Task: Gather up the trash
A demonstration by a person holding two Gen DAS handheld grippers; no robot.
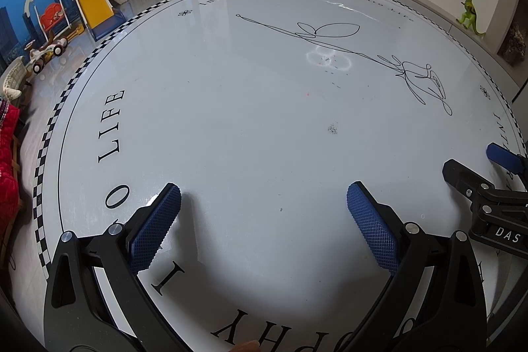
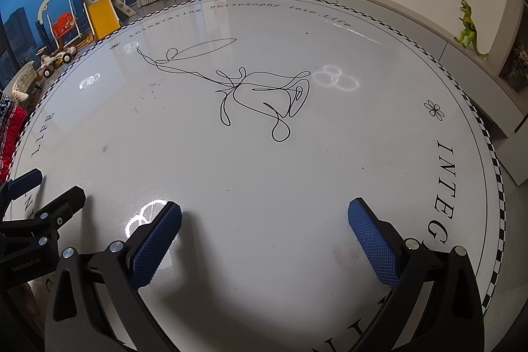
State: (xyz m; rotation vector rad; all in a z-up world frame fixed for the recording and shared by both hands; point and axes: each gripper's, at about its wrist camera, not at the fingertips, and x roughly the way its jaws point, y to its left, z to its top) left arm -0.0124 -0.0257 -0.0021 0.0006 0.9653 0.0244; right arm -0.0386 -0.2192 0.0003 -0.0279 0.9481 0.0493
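— Your left gripper [image 1: 264, 200] hangs wide open over the round table [image 1: 231, 121], gripping nothing. And your right?

— Your right gripper [image 2: 264, 218] gapes just as wide, empty too.

— Where's your trash?

— Only small dark specks [image 1: 332, 129] show, at one o'clock beyond your left pads [image 1: 371, 228], well apart.

Left wrist view: sits low over the near edge of the round bench [image 1: 264, 121], looking forward and down across it between its own fingers [image 1: 158, 226].
Right wrist view: same low height, just to the right, facing the same way over the bench [image 2: 264, 170].
Nearness: both close to the benchtop.
Shared: line drawing [image 1: 412, 71] [image 2: 257, 94], dinosaur [image 1: 470, 12] [image 2: 468, 28], slide [image 1: 95, 5] [image 2: 102, 12]; each view catches the other hand-held gripper [image 1: 475, 174] [image 2: 52, 190] at its edge.
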